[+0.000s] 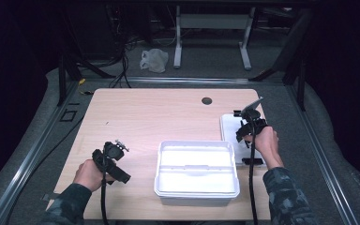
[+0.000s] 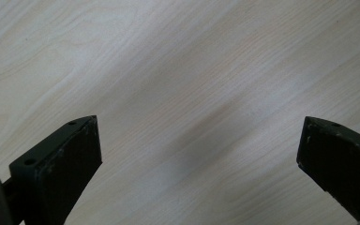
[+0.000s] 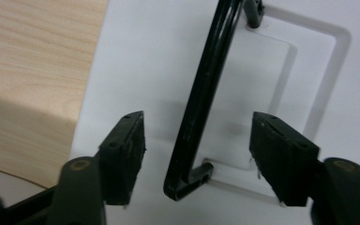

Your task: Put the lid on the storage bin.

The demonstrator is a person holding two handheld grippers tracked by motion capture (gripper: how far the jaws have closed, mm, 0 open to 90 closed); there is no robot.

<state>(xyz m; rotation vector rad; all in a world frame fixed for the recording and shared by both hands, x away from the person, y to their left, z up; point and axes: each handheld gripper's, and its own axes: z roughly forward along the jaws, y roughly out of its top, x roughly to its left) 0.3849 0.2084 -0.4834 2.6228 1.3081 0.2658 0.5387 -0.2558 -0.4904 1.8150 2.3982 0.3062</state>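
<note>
A white lid (image 1: 228,125) lies flat at the right side of the wooden table (image 1: 145,112), with a black wire handle (image 3: 201,98) in a recess on its top. My right gripper (image 1: 246,133) points down over this lid (image 3: 145,56). In the right gripper view its jaws (image 3: 199,119) stand on either side of the handle, with a gap on both sides and no pad touching it. My left gripper (image 1: 118,149) hovers at the table's front left. Its jaws (image 2: 200,124) are spread wide over bare wood (image 2: 168,56) with nothing between them.
A white open bin (image 1: 197,143) sits at the front middle of the table, between my two hands. A round cable hole (image 1: 206,101) is near the far edge. Beyond the table is grey floor with a white bag (image 1: 153,60) and desk legs.
</note>
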